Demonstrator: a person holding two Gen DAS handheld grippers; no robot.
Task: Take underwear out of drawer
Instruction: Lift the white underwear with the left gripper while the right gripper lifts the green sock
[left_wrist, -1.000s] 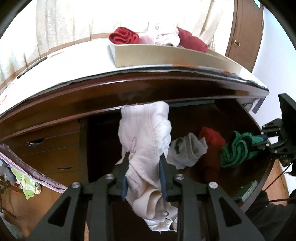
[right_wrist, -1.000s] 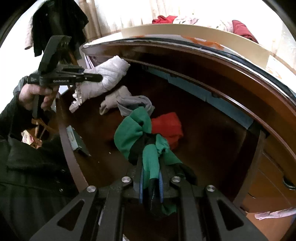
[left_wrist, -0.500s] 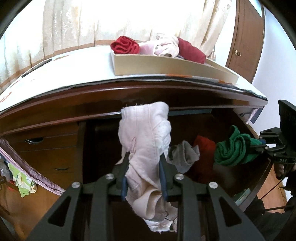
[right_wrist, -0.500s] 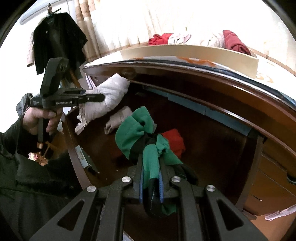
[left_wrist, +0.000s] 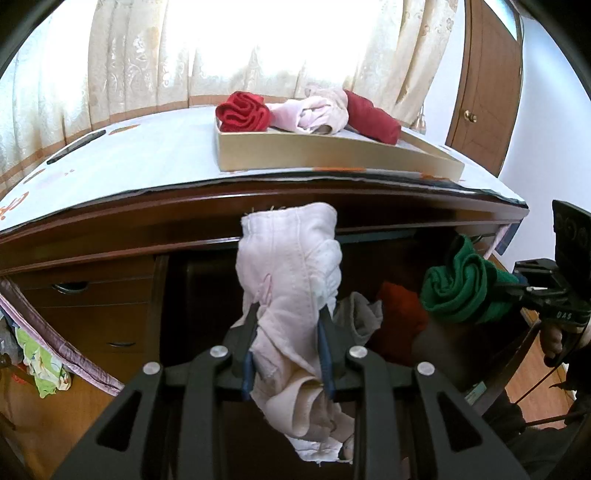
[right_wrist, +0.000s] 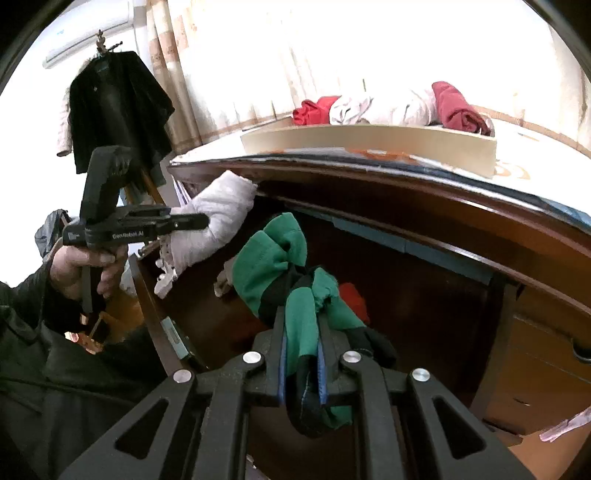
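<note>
Bright daylight glows through cream curtains (left_wrist: 155, 62) behind the dark wooden desk (left_wrist: 110, 229); a brown door (left_wrist: 484, 81) (closed) stands at right.

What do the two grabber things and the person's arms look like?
Both the left gripper and the right gripper are black, with triangle cut-outs, round silver bolts and blue pads inside the fingers. White lettering runs along the left one's side. A bare hand in a dark sleeve holds its handle.

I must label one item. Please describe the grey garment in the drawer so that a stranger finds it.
Look inside the open dark wooden drawer. The crumpled grey cloth garment lies there, beside a red cloth garment; it is the only grey piece.
</note>
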